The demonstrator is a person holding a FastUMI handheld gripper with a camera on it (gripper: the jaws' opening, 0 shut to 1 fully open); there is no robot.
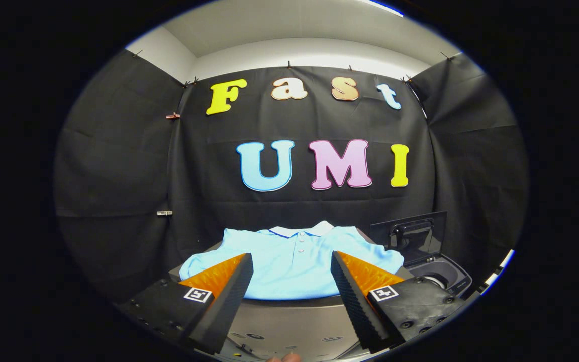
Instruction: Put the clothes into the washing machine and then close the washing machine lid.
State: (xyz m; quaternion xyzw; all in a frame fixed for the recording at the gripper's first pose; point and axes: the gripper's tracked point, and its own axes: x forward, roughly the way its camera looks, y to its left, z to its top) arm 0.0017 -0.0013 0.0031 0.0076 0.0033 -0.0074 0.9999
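A: Gripper view first: where do the tongs stand?

B: The gripper (292,281) has its two fingers spread wide apart, nothing between them but air. Each finger (229,291) is black and ridged on the inner face, orange on the outer, with a small square marker on its base. The lower ends of both are cut off.

A: And the clothes?

B: A light blue polo shirt (294,259) lies spread flat just ahead of the fingertips, at twelve o'clock from them, collar away from the gripper. It rests on a grey surface (289,322). The left fingertip covers part of one sleeve and the right fingertip covers part of the shirt's other side, so its full outline is hidden.

A: The washing machine?

B: At about two o'clock from the fingers, beyond the right one, the washing machine (445,274) shows its dark round opening, partly blocked by the right finger's base. Its lid (410,234) stands up open behind the opening, dark, with some fitting on its inner face I cannot make out.

A: Anything near the gripper itself?

B: At six o'clock, below the fingers, a sliver of a fingertip (284,358) peeks in, mostly cut off. Small marks on the grey surface there are too dim to tell
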